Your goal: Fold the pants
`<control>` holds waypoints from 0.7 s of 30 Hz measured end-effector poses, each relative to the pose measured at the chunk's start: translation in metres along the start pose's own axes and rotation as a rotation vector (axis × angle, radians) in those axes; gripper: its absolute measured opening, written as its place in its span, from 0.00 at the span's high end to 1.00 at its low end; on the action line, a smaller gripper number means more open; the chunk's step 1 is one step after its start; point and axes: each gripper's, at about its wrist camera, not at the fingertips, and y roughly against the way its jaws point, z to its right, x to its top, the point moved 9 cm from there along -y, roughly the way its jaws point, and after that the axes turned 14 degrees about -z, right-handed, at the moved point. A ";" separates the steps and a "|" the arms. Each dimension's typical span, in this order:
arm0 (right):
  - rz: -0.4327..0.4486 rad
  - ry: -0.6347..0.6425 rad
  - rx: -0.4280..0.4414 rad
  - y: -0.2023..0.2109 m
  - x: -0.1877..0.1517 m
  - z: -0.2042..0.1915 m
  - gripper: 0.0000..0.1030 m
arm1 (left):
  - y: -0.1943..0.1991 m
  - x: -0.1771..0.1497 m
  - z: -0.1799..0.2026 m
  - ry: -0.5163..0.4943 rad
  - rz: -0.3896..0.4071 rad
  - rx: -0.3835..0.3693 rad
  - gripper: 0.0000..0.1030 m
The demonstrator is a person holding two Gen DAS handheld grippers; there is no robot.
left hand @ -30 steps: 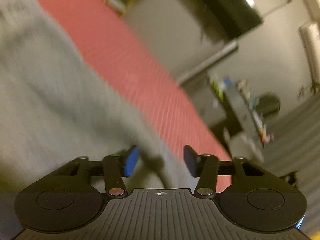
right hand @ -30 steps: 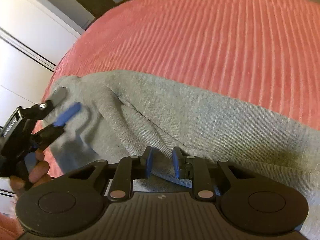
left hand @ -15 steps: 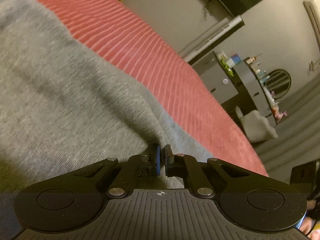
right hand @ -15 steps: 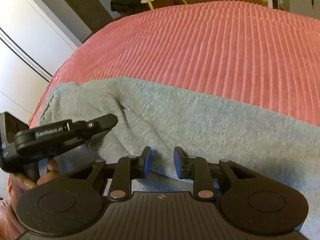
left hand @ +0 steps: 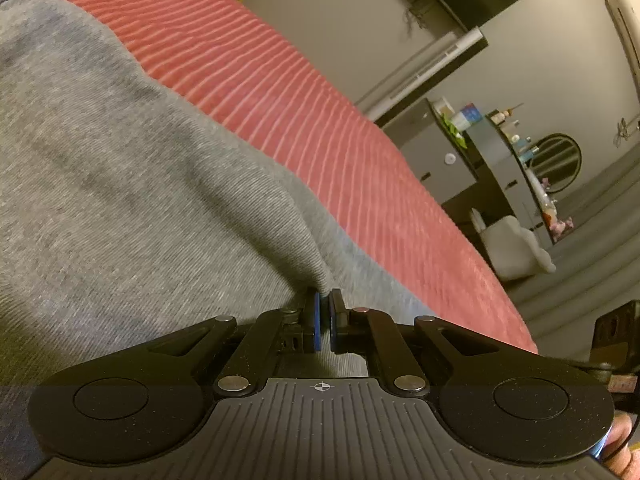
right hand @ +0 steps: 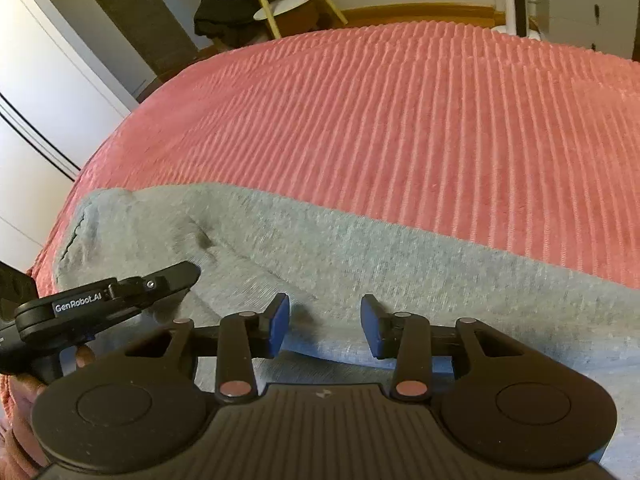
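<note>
Pants (right hand: 360, 264) lie spread on the bed (right hand: 400, 120), grey fabric on the ribbed red cover, along the near edge. Left gripper (left hand: 323, 308) has its fingers pinched together on a raised ridge of the cloth near its edge. Right gripper (right hand: 323, 322) hovers just over the fabric, fingers apart, nothing between them. In the right wrist view the left gripper (right hand: 176, 276) sits near the bunched end of the garment. Progress: early, by my read. One grab is made, the second is pending, and no completed fold is visible. Left to do: close the right fingers on cloth, lift, fold over, flatten. How much of the garment runs out of frame, I can't tell.
</note>
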 end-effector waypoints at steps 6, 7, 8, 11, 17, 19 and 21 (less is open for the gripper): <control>0.044 -0.045 0.002 0.009 0.011 0.007 0.52 | 0.009 0.000 0.002 -0.021 0.009 -0.018 0.95; 0.042 -0.066 0.014 0.008 0.014 0.009 0.51 | 0.011 0.000 0.002 -0.026 0.011 -0.024 0.95; 0.036 -0.091 0.029 0.006 0.016 0.012 0.51 | 0.013 -0.001 0.002 -0.029 0.013 -0.028 0.95; -0.015 -0.136 0.069 -0.004 0.018 0.018 0.50 | 0.020 -0.003 0.003 -0.055 0.021 -0.035 0.95; -0.140 -0.276 0.208 -0.011 0.006 0.030 0.50 | 0.029 -0.012 0.006 -0.109 0.016 -0.021 0.95; -0.163 -0.313 0.260 -0.009 0.003 0.034 0.50 | 0.030 -0.014 0.006 -0.111 0.008 -0.021 0.95; -0.200 -0.355 0.291 -0.011 -0.001 0.037 0.50 | 0.032 -0.016 0.005 -0.120 0.005 -0.019 0.95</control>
